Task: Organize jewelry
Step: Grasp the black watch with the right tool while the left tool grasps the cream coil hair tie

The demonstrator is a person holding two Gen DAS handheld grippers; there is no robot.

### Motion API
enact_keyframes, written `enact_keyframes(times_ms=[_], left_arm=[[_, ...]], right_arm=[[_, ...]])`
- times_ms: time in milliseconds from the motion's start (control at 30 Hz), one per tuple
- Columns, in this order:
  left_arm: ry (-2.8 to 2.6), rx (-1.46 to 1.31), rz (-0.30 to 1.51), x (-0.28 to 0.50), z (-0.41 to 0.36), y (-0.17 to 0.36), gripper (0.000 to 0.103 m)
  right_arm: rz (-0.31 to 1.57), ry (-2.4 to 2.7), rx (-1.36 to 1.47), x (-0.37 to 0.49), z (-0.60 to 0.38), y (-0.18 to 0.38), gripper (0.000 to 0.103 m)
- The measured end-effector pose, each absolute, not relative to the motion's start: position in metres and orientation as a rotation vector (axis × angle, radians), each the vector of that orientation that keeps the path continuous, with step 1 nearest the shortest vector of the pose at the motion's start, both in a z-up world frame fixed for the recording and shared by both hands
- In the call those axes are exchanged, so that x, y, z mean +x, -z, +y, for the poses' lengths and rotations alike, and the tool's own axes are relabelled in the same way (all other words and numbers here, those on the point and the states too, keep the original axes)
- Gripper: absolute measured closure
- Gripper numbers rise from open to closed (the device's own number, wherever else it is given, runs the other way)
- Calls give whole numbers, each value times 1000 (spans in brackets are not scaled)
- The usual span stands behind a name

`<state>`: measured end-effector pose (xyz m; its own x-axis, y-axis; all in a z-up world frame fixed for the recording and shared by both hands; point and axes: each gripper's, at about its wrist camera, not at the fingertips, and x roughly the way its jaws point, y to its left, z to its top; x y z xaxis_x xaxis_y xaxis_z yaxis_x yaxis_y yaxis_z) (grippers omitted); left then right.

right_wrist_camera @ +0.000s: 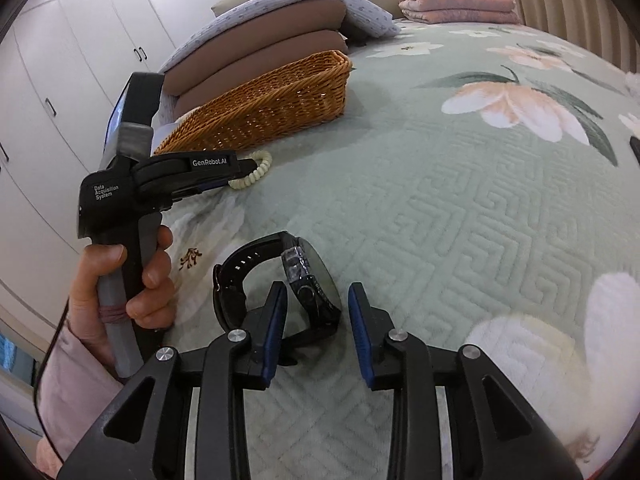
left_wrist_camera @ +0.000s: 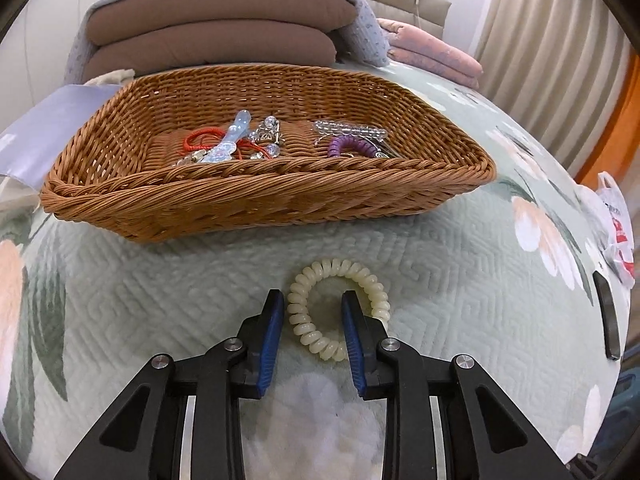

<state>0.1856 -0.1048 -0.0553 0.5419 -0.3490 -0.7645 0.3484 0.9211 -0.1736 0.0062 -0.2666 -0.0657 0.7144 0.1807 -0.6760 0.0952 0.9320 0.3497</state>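
A cream spiral hair tie (left_wrist_camera: 320, 270) lies on the green quilt in front of a brown wicker basket (left_wrist_camera: 260, 188). My left gripper (left_wrist_camera: 312, 296) straddles its left coil, one finger outside the ring and one in its hole; the pads do not press it. The right wrist view shows that gripper (right_wrist_camera: 246, 168) at the hair tie (right_wrist_camera: 256, 170), held by a hand (right_wrist_camera: 148, 280). A black watch (right_wrist_camera: 308, 292) stands on edge between the fingers of my right gripper (right_wrist_camera: 317, 290), its strap looping round the left finger, with a gap to the right pad.
The basket holds a red cord bracelet (left_wrist_camera: 200, 140), a purple spiral tie (left_wrist_camera: 352, 148), clear beads (left_wrist_camera: 352, 130) and crystal pieces. Brown cushions (left_wrist_camera: 216, 28) and a pink folded blanket (left_wrist_camera: 432, 52) lie behind it. A black object (left_wrist_camera: 608, 320) and a plastic bag (left_wrist_camera: 616, 232) sit at the right.
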Motion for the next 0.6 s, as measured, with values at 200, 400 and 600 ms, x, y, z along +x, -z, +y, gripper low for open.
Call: enact_keyframes(times_ms=[200, 400, 600], left_arm=[[427, 35, 895, 179, -110, 55, 91], [446, 50, 865, 171, -113, 50, 93], [474, -49, 842, 170, -96, 42, 93]], right_arm=[[766, -11, 317, 13, -259, 65, 74], [748, -37, 361, 11, -268, 67, 83], [725, -37, 394, 18, -282, 60, 83]])
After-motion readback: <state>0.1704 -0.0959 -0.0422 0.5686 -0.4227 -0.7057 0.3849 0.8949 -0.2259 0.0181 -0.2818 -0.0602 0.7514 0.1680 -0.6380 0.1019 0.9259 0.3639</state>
